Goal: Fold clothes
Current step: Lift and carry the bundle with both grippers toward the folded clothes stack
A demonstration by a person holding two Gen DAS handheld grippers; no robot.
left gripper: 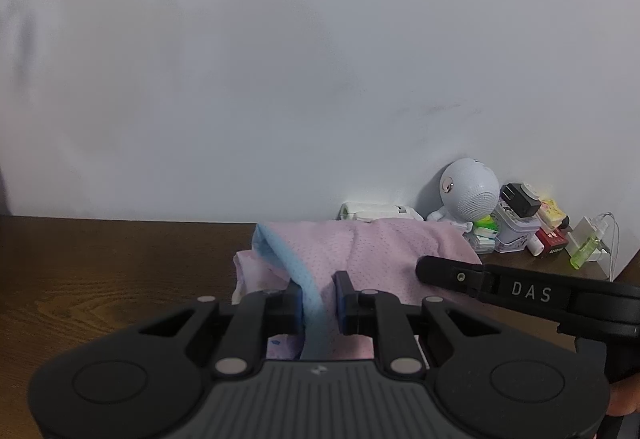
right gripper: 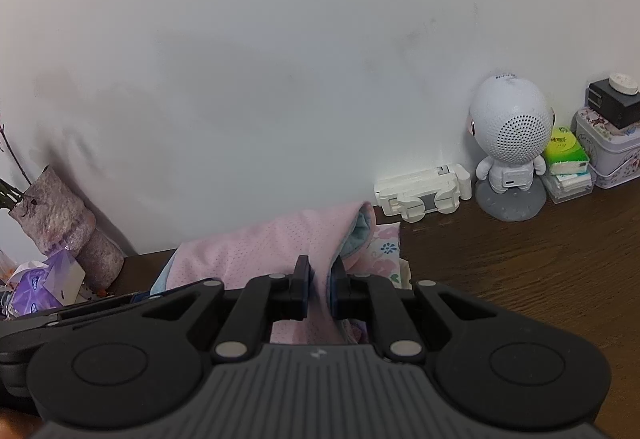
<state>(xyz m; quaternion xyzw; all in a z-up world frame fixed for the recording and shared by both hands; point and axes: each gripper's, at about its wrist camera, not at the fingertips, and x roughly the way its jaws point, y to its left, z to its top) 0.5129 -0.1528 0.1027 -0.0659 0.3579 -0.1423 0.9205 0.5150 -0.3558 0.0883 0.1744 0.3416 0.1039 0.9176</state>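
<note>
A pink mesh garment [left gripper: 380, 255] with a light blue trim [left gripper: 296, 271] is held up over the brown wooden table [left gripper: 100, 279]. My left gripper [left gripper: 319, 297] is shut on its blue-trimmed edge, the cloth pinched between the pads. The right gripper's black body [left gripper: 520, 291] reaches in from the right in the left wrist view. In the right wrist view the same pink garment [right gripper: 272, 239] drapes forward, and my right gripper [right gripper: 319, 287] is shut on a fold of it. A floral cloth [right gripper: 384, 247] lies under the pink one.
A white robot-shaped speaker [right gripper: 510, 143] stands by the wall next to a white gadget [right gripper: 420, 191], tissue packs [right gripper: 566, 155] and a tin [right gripper: 608, 147]. Small bottles [left gripper: 588, 243] crowd the back right corner. At the left stand a purple-grey vase [right gripper: 64, 223] and a purple packet [right gripper: 36, 283].
</note>
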